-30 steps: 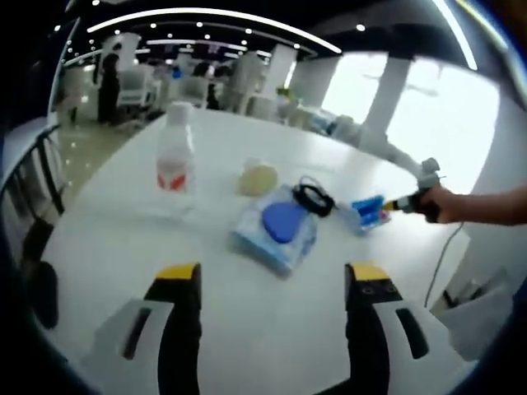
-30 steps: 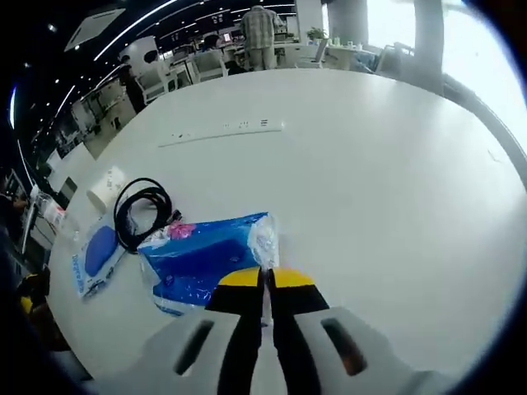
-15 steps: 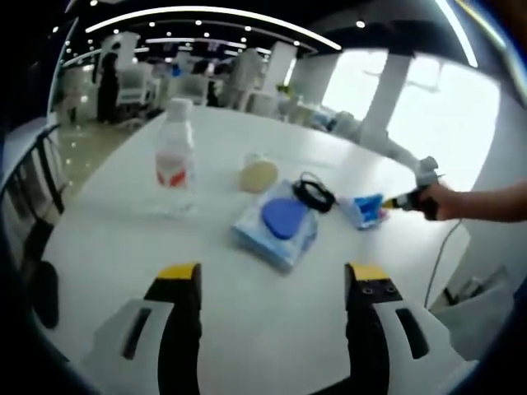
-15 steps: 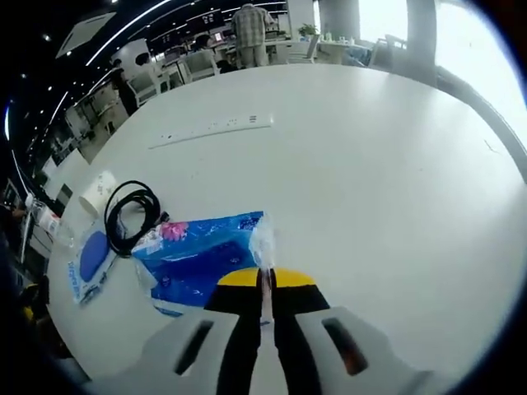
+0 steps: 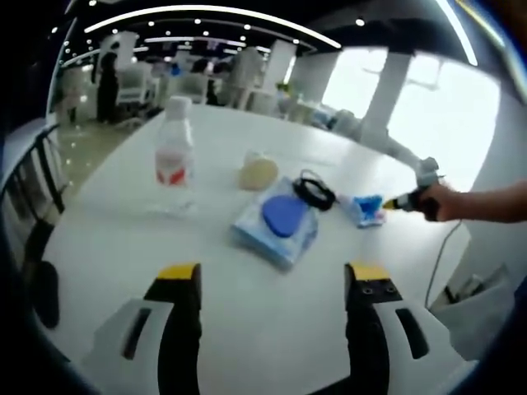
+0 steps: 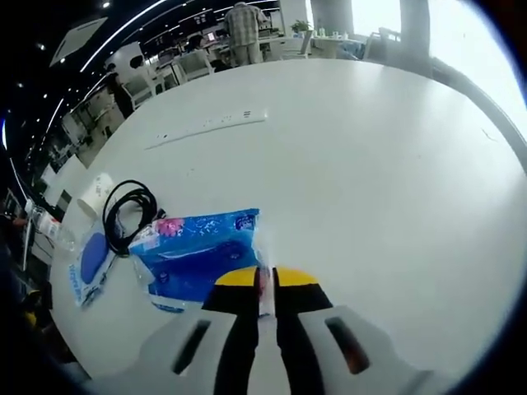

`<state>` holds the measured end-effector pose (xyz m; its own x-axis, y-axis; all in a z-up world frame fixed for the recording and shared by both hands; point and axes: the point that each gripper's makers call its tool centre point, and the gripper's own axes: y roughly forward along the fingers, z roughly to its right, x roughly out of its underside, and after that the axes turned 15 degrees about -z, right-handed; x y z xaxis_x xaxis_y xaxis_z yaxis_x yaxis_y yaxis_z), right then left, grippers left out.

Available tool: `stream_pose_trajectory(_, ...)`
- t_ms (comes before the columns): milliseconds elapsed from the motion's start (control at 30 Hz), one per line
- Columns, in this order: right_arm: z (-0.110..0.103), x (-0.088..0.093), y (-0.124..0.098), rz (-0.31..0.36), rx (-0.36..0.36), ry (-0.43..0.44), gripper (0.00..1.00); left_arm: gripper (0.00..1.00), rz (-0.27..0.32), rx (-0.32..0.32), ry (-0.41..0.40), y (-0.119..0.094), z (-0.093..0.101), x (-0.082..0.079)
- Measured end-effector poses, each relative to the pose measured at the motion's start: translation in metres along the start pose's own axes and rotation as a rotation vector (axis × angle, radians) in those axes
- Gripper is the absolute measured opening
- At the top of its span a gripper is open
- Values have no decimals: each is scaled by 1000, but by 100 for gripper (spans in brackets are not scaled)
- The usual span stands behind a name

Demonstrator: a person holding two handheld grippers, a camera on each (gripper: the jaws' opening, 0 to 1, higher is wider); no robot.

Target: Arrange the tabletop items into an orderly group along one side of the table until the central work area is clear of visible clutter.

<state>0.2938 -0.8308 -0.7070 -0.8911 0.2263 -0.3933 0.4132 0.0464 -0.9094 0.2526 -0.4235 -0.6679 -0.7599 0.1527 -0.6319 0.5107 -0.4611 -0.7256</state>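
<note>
My right gripper is shut on the crimped edge of a blue plastic packet that lies on the white table. In the left gripper view the same packet is held by the right gripper, with a person's hand behind it. Left of the packet lie a coiled black cable, a blue tissue pack, a pale roll and a clear water bottle. My left gripper hovers open over the near table, holding nothing.
A white power strip lies farther out on the table. The cable, tissue pack and roll sit to the packet's left. Chairs and people stand in the office beyond. A dark chair is by the table's left edge.
The right gripper keeps its hold on the packet's edge and has drawn it slightly away from the black cable. The left gripper has stayed put and open.
</note>
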Motion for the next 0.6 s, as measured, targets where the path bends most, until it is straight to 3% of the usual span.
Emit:
stream_pose_trajectory(67, 0, -1, 1, -1, -3, -2, 6, 68, -10, -2, 1, 0, -1, 2)
stream_pose_trajectory(167, 13, -17, 22, -4, -12, -2, 6, 68, 0, -1, 2, 0, 0, 0)
stream_pose_trajectory(367, 29, -31, 46, -8, -25, 1, 10, 68, 0, 1, -4, 0, -1, 0)
stream_pose_trajectory(600, 30, -37, 51, 11, -50, -20, 22, 67, 1, 2, -10, 0, -1, 0)
